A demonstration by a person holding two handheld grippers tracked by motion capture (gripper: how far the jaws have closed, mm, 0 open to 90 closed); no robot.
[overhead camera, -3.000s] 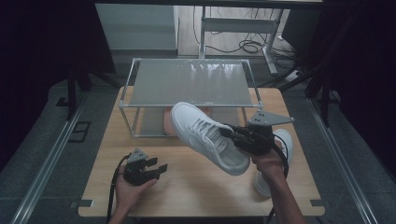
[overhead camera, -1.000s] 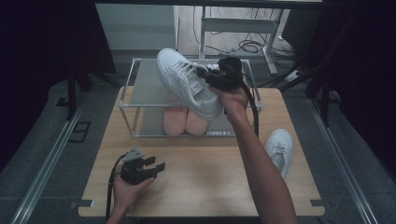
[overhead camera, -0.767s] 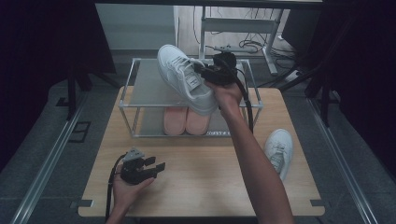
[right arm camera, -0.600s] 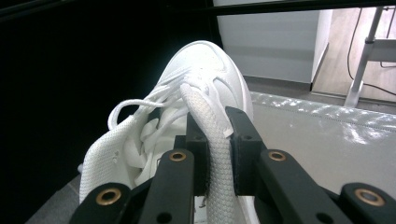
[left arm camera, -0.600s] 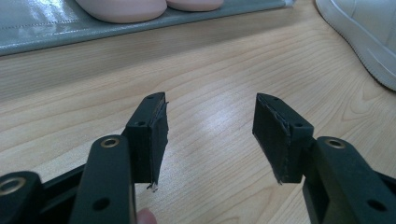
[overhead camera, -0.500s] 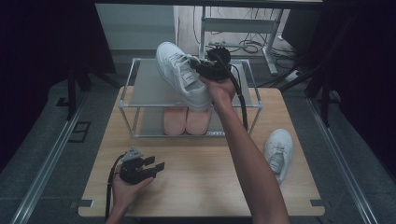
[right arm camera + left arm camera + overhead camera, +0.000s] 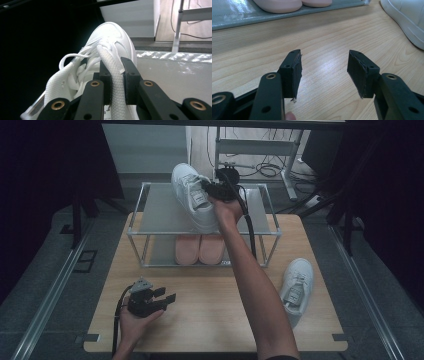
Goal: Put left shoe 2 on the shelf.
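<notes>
1. Over the top shelf of the shoe rack [image 7: 165, 217], at about twelve o'clock on the wooden table [image 7: 215, 320], the right gripper [image 7: 216, 190] holds the white sneaker [image 7: 192, 195], jaws pinched narrow on its padded tongue [image 7: 113, 75].
2. My judgement: the sneaker is light, but the tongue is soft and flexes, so it may swing or tip; a grip on the stiffer heel collar would steady it.
3. The sneaker sits toward the shelf's middle, with open shelf at nine o'clock; the rim rails are close at twelve.
4. Pink slippers [image 7: 200, 249] fill the lower shelf's middle.
5. At seven o'clock the left gripper [image 7: 167, 299] rests low, jaws wide and empty.
6. The second white sneaker [image 7: 296, 287] lies at four o'clock, well apart.
</notes>
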